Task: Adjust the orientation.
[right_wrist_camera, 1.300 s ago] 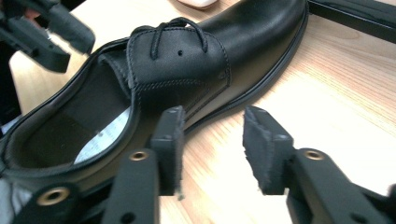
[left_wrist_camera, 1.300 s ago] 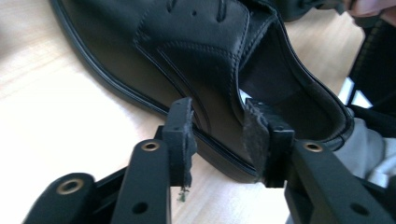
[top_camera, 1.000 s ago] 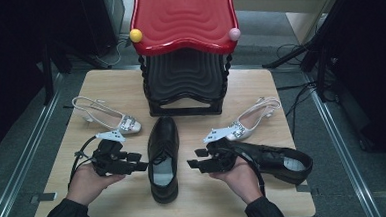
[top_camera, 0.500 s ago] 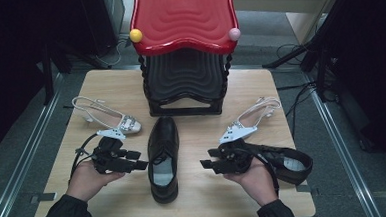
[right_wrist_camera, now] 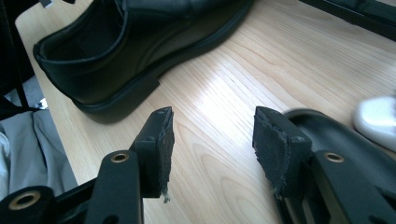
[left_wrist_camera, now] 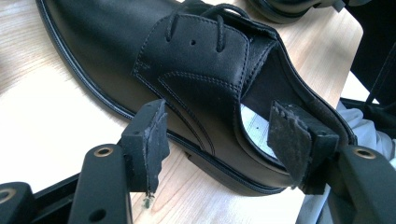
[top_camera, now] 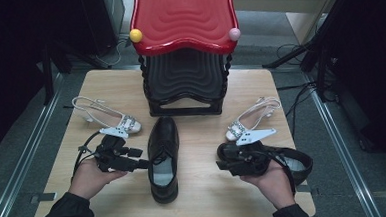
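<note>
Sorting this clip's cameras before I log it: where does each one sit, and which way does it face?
High view: above the person's side, facing forward and down on the table; forearms, both hands.
Left gripper view: on the left gripper, facing the black shoe; its open jaws straddle the shoe's side.
Right gripper view: on the right gripper, facing bare tabletop; open jaws.
Shared: all three show that shoe.

From the high view we look forward and down on the table (top_camera: pixel 105 88). Both gripper views sit close, facing the black lace-up shoe (top_camera: pixel 162 160) (left_wrist_camera: pixel 196 84) (right_wrist_camera: pixel 135 42) from opposite sides.
</note>
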`<move>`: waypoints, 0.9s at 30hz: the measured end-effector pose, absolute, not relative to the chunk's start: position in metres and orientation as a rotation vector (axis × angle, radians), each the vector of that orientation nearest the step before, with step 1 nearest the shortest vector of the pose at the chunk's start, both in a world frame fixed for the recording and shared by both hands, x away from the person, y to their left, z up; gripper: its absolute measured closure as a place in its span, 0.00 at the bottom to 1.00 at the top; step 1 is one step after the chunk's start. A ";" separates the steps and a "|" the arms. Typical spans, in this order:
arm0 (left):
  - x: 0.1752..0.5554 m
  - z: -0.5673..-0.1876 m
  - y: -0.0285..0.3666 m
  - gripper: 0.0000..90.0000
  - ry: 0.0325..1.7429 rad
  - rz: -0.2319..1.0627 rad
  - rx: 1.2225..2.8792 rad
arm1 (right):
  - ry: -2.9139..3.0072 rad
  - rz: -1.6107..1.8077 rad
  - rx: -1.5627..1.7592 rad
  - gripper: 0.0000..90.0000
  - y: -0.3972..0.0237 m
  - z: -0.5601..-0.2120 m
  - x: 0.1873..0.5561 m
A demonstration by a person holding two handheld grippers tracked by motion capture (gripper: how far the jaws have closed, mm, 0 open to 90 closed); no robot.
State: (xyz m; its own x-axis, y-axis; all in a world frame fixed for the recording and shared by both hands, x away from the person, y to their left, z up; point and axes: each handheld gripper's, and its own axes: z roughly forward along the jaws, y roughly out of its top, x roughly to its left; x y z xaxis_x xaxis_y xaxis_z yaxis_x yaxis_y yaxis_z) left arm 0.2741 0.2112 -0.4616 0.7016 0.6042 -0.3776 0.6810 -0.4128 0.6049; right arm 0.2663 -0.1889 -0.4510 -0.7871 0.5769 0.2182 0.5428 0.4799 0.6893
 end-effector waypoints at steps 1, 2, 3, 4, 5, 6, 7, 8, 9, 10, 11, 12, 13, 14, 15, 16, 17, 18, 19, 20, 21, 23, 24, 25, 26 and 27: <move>0.275 -0.461 0.211 0.42 0.972 -0.128 2.141 | 2.660 1.213 1.010 0.55 -0.192 -0.451 0.266; 0.275 -0.461 0.210 0.42 0.972 -0.125 2.143 | 2.656 1.208 1.019 0.55 -0.195 -0.451 0.265; 0.276 -0.461 0.210 0.42 0.970 -0.132 2.141 | 2.651 1.206 1.023 0.55 -0.198 -0.451 0.264; 0.276 -0.461 0.209 0.41 0.967 -0.128 2.145 | 2.647 1.201 1.031 0.55 -0.202 -0.450 0.264; 0.277 -0.461 0.208 0.41 0.967 -0.125 2.151 | 2.640 1.197 1.039 0.55 -0.205 -0.450 0.263; 0.278 -0.461 0.207 0.41 0.965 -0.126 2.150 | 2.631 1.196 1.045 0.55 -0.208 -0.450 0.262; 0.278 -0.461 0.206 0.41 0.960 -0.131 2.153 | 2.622 1.200 1.059 0.55 -0.212 -0.449 0.261; 0.279 -0.460 0.205 0.41 0.955 -0.133 2.154 | 2.613 1.203 1.066 0.56 -0.215 -0.449 0.261; 0.280 -0.460 0.204 0.40 0.956 -0.132 2.156 | 2.606 1.204 1.079 0.56 -0.219 -0.448 0.260; 0.281 -0.460 0.204 0.40 0.948 -0.131 2.163 | 2.600 1.205 1.081 0.56 -0.221 -0.447 0.259; 0.281 -0.460 0.203 0.41 0.946 -0.130 2.167 | 2.594 1.201 1.085 0.56 -0.223 -0.447 0.259; 0.282 -0.460 0.203 0.41 0.943 -0.137 2.171 | 2.588 1.201 1.093 0.56 -0.226 -0.447 0.258; 0.283 -0.461 0.202 0.41 0.939 -0.134 2.174 | 2.583 1.195 1.102 0.56 -0.229 -0.446 0.257; 0.283 -0.460 0.202 0.41 0.937 -0.136 2.176 | 2.578 1.190 1.112 0.56 -0.231 -0.446 0.256; 0.284 -0.460 0.202 0.41 0.935 -0.140 2.175 | 2.573 1.185 1.117 0.56 -0.234 -0.445 0.255; 0.285 -0.460 0.201 0.41 0.934 -0.133 2.180 | 2.570 1.181 1.124 0.56 -0.236 -0.445 0.254; 0.286 -0.460 0.201 0.41 0.933 -0.138 2.175 | 2.563 1.172 1.134 0.56 -0.241 -0.444 0.253; 0.286 -0.460 0.200 0.41 0.931 -0.144 2.174 | 2.563 1.172 1.134 0.56 -0.241 -0.444 0.253; 0.287 -0.460 0.199 0.41 0.930 -0.138 2.180 | 2.554 1.166 1.143 0.57 -0.246 -0.443 0.251; 0.288 -0.461 0.199 0.41 0.927 -0.140 2.183 | 2.554 1.166 1.143 0.57 -0.246 -0.443 0.251; 0.288 -0.461 0.198 0.41 0.927 -0.143 2.185 | 2.551 1.164 1.147 0.57 -0.248 -0.442 0.251; 0.289 -0.461 0.197 0.41 0.927 -0.145 2.184 | 2.538 1.161 1.154 0.57 -0.252 -0.441 0.249; 0.289 -0.461 0.197 0.41 0.925 -0.147 2.186 | 2.532 1.162 1.157 0.57 -0.255 -0.440 0.248; 0.290 -0.461 0.196 0.41 0.922 -0.147 2.187 | 2.518 1.162 1.170 0.57 -0.260 -0.439 0.247; 0.290 -0.461 0.197 0.41 0.917 -0.148 2.194 | 2.518 1.162 1.170 0.57 -0.260 -0.439 0.247; 0.290 -0.461 0.196 0.41 0.918 -0.147 2.194 | 2.515 1.164 1.171 0.57 -0.263 -0.438 0.247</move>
